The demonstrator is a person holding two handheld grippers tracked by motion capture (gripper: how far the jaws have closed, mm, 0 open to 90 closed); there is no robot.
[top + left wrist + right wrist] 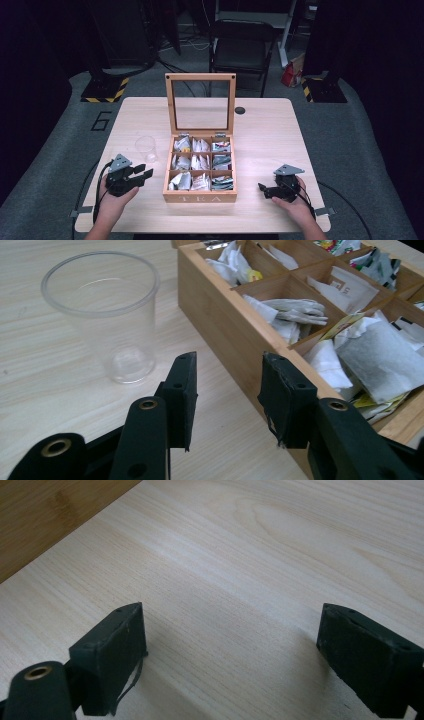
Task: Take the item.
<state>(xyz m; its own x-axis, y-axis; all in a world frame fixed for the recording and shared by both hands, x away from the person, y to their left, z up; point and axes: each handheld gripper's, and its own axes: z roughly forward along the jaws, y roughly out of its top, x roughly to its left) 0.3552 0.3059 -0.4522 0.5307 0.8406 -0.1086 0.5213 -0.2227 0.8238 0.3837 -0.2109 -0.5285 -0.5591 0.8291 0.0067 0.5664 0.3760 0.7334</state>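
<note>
Tea bags (372,357) fill the box (200,198), which sits just right of the cup (144,146). Your left gripper (227,400) is half apart and empty; line it over one bag's edge. Right gripper (230,660) rests wide apart, right of the box.

I am working in what looks like a lab or recording studio: my pale wooden bench (270,125) stands alone on grey carpet, with black stands on yellow-and-black striped bases (102,90) at either side, cables trailing over the floor, a folding chair (242,47) behind, and dark surroundings.
</note>
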